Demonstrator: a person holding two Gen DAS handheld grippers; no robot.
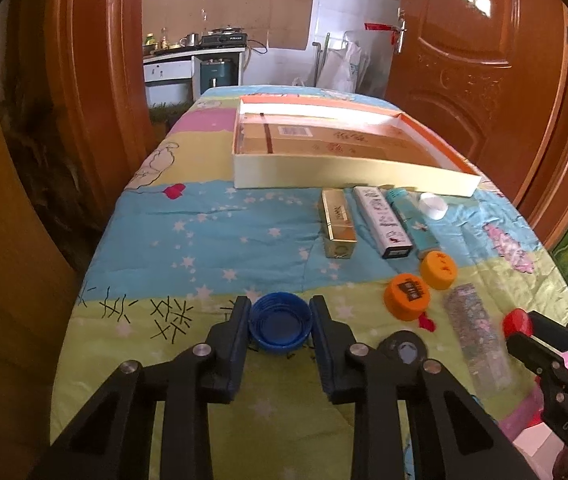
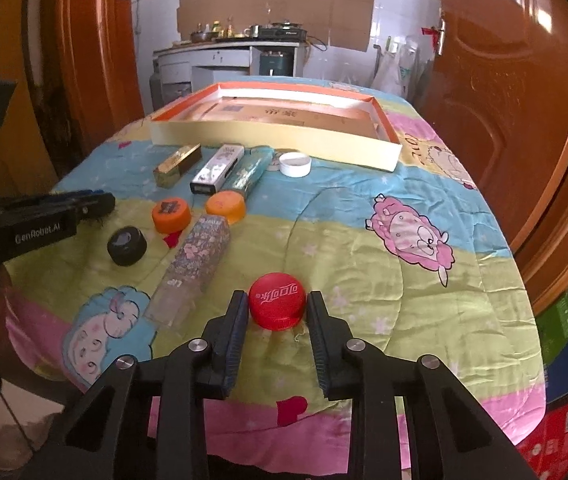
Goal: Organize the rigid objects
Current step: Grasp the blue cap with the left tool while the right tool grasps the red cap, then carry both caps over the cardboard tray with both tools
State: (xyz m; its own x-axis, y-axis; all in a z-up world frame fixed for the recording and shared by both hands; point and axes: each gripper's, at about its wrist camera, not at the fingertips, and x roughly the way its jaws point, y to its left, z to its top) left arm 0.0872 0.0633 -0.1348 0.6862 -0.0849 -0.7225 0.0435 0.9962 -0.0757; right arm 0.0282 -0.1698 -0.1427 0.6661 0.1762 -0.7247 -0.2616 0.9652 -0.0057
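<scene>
My left gripper (image 1: 279, 312) is shut on a blue bottle cap (image 1: 279, 326), open side up, low over the quilt. My right gripper (image 2: 277, 304) is shut on a red cap (image 2: 277, 300) with white lettering, resting on the quilt. The right gripper also shows at the right edge of the left wrist view (image 1: 524, 332) with the red cap (image 1: 516, 322). A shallow cream and orange box (image 1: 348, 178) (image 2: 284, 136) stands at the far end, with flattened cardboard inside.
In front of the box lie a gold box (image 1: 338, 224), a white box (image 1: 382, 222), a teal tube (image 1: 414, 220) and a white cap (image 1: 434, 205). Nearer lie two orange caps (image 1: 406, 296) (image 1: 438, 270), a black cap (image 1: 404, 350) and a floral clear tube (image 1: 476, 336). Wooden doors flank the table.
</scene>
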